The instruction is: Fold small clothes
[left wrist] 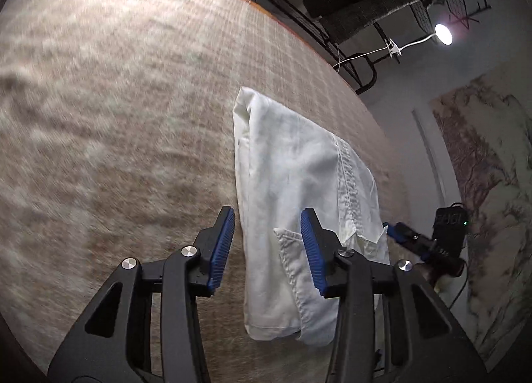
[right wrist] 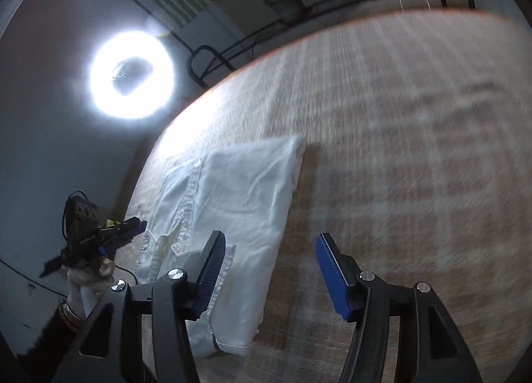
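One white garment [left wrist: 299, 177] lies folded into a long narrow strip on the checked woven cloth [left wrist: 116, 100] that covers the work surface, close to that surface's edge. In the left wrist view it runs from about 12 o'clock down to 6 o'clock just right of centre; in the right wrist view it sits left of centre, toward 9 o'clock. A stitched band with a button runs along the side nearer the edge, and a stitched flap lies turned over at the near end.

Your left gripper [left wrist: 267, 250] stands part open above the near end: its right pad overlaps the flap in the picture, its left pad is over bare cloth, and neither appears to press on the fabric, so it holds nothing. Your right gripper [right wrist: 271, 270] is open wider and empty; its left pad overlaps the garment's near edge and its right pad hangs over the cloth. Both views are smeared by motion.

Judgement: the lengthwise fold looks done and a crosswise fold is due. You should take the two near corners, pinching every layer including the loose flap, lift low and carry the end toward 12 o'clock, keeping the edges square. Watch the side near the table edge; a dragged layer could slide off there.

Writing: white lettering shows on the body of the left tool in the right wrist view, at about 8 o'clock, too small to read. No other label is legible.
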